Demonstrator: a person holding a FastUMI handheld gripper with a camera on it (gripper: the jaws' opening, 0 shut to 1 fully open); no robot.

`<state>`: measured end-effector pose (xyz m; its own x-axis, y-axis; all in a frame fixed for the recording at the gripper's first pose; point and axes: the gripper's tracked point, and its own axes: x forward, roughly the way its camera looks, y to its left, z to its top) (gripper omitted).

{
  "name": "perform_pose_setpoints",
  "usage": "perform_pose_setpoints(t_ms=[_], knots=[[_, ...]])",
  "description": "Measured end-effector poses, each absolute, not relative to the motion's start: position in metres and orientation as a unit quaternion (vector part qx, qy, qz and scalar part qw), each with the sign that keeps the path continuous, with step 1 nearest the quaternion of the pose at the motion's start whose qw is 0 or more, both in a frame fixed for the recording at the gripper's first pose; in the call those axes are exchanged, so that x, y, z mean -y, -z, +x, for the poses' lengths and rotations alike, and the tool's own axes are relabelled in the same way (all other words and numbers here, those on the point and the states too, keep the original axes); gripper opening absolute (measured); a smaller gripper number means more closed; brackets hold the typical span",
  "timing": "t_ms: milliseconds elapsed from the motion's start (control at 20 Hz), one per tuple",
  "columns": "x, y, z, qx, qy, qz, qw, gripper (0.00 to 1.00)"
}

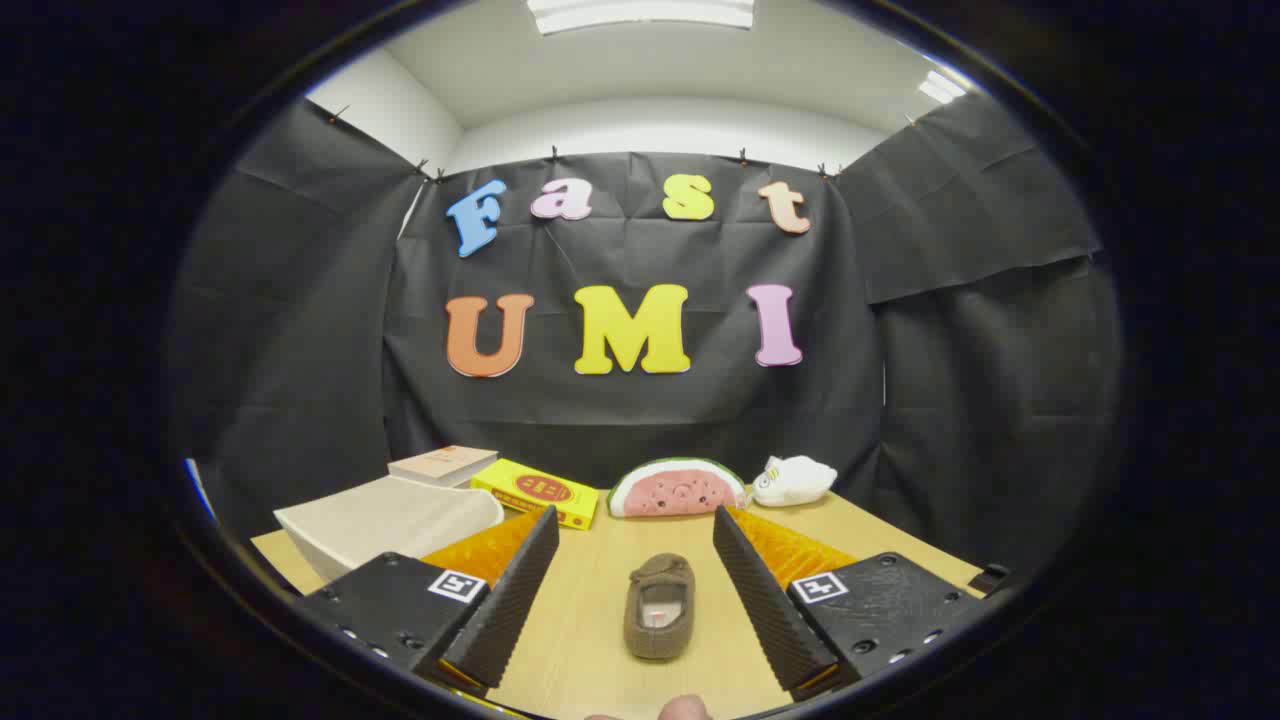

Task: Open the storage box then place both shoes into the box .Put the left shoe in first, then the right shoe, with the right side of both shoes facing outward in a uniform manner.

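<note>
- While the tongs (635, 590) are hovering low over the wooden desk (580, 640), their two fingers are standing wide apart, and nothing is being gripped between them.
- A fingertip of a person's hand (685, 708) is peeking in at the very nearest point, just behind the gap between the fingers.
- A brown shoe (660, 606), a soft slipper type, is lying on the desk between the two fingers, touching neither of them; its opening is facing up, and its rounded toe is pointing away from the tongs.
- Just beyond the left finger, a pale storage box (385, 520) is sitting on the desk; it is looking tilted, and whether it is open or closed I cannot tell.
- Further out beyond that box, a flat beige book-like item (443, 464) is resting near the wall.
- Just beside it, ahead of the left finger, a yellow carton (535, 492) is lying flat at an angle.
- Straight ahead, well beyond the shoe, a watermelon-slice plush (675, 488) is standing with its pink face turned toward the tongs.
- Just to the right of the plush, a small white soft toy (793, 479) is lying near the desk's far edge.
- Behind everything, black cloth (950, 400) is hanging as the booth's wall.
</note>
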<state>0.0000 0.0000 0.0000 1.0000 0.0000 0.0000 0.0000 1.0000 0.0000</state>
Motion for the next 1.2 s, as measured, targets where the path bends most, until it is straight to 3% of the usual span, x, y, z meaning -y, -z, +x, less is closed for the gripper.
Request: perform_pose_setpoints(t_ms=[950, 1200], knots=[[-0.004, 0.000, 0.005, 0.003, -0.006, -0.001, 1.000, 0.95], [-0.022, 0.003, 0.011, -0.001, -0.038, 0.002, 0.999, 0.95]])
